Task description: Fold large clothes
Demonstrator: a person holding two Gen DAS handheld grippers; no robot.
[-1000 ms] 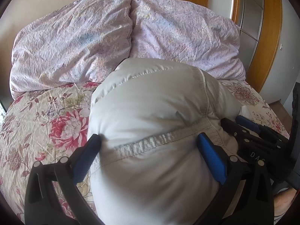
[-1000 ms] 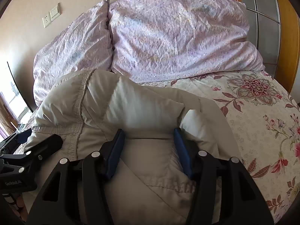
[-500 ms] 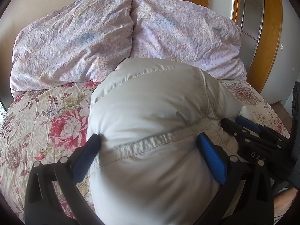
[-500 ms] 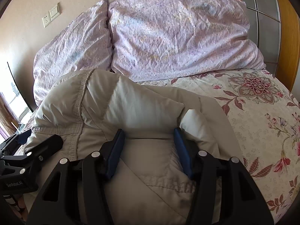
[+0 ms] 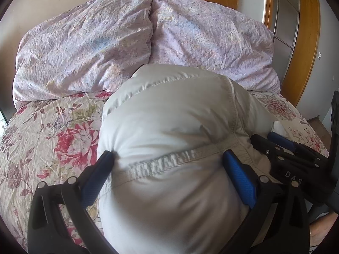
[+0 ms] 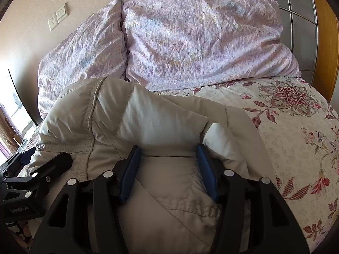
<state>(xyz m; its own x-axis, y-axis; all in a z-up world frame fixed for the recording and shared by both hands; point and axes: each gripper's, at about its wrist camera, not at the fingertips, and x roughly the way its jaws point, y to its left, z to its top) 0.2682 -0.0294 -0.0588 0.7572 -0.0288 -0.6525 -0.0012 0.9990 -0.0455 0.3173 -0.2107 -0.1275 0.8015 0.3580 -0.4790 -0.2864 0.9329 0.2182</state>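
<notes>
The padded jacket (image 5: 173,131) lies bunched on the bed (image 5: 48,131), directly ahead of you, running away toward the pillows (image 5: 89,42). Your left hand-held gripper (image 5: 167,160) is spread wide, with its pads squeezing the puffy bulk at the elastic hem. Your right hand-held gripper (image 6: 168,154), just beside it, is about half spread and pinches a thick fold of the jacket.

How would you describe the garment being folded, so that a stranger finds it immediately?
Look at the bed with the floral cover, below two lilac pillows. The puffy beige jacket lies bunched at the near edge. It alone is plain, padded and stitched with seams.
</notes>
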